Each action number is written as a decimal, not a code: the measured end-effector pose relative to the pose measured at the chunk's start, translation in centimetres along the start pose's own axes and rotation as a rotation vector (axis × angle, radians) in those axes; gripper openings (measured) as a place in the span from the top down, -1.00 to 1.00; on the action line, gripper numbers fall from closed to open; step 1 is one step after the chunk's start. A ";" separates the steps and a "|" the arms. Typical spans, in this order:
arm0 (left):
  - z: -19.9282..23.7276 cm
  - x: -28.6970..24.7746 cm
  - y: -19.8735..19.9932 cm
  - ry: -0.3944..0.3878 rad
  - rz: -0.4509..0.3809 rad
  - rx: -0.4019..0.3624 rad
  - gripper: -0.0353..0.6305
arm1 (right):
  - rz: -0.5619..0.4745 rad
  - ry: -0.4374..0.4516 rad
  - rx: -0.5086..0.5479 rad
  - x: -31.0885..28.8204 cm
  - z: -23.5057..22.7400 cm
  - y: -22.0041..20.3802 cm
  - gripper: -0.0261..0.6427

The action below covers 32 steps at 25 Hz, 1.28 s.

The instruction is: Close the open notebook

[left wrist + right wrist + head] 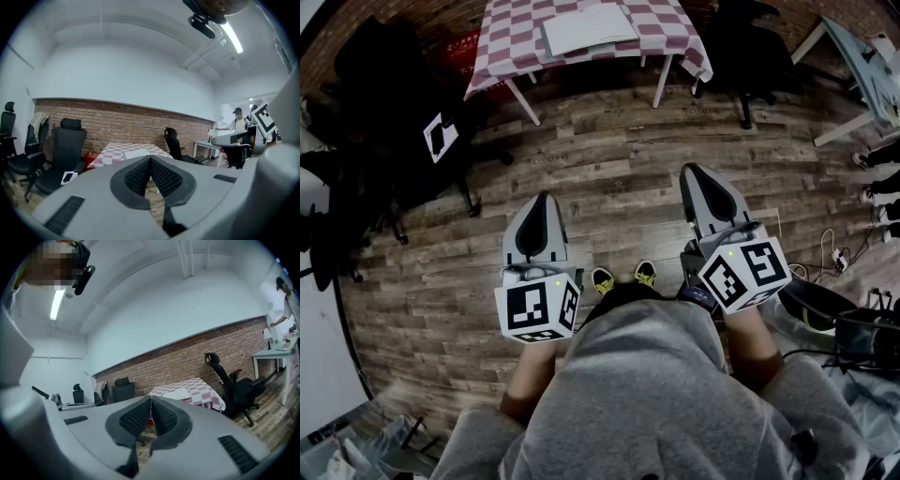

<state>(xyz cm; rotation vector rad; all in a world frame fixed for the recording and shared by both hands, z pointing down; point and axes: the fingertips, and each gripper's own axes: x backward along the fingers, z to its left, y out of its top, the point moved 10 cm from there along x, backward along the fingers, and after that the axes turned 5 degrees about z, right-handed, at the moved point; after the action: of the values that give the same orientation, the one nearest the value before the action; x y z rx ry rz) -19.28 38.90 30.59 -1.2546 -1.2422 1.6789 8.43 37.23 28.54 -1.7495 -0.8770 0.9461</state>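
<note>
An open notebook (587, 28) with white pages lies on a table with a red-and-white checked cloth (511, 42) at the far end of the room. It shows small in the left gripper view as the notebook (139, 153) and in the right gripper view as the notebook (177, 393). My left gripper (544, 199) and right gripper (694, 171) are held in front of my body over the wooden floor, far short of the table. Both are shut with nothing between the pads, jaws pointing toward the table.
Black office chairs (403, 103) stand at the left, another chair (750, 47) right of the table. A white table (862, 66) stands at the far right. A person (238, 123) stands by a desk. Cables and bags (844, 319) lie at my right. Brick wall (117, 124) behind.
</note>
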 end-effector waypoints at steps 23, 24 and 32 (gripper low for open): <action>2.7 2.1 -1.0 -0.028 -0.013 -0.022 0.87 | -0.029 -0.038 -0.008 0.1 4.1 -0.7 0.85; 2.9 2.2 -1.1 -0.029 -0.014 -0.020 0.87 | -0.028 -0.039 0.000 0.0 4.5 -0.8 0.85; 3.8 2.6 -0.7 -0.046 -0.011 -0.020 0.87 | -0.036 -0.034 0.027 -0.4 6.0 -0.6 0.85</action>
<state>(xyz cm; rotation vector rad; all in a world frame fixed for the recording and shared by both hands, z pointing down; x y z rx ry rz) -23.68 40.41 30.71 -1.2255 -1.2936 1.6999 2.90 39.43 27.57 -1.6936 -0.9108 0.9622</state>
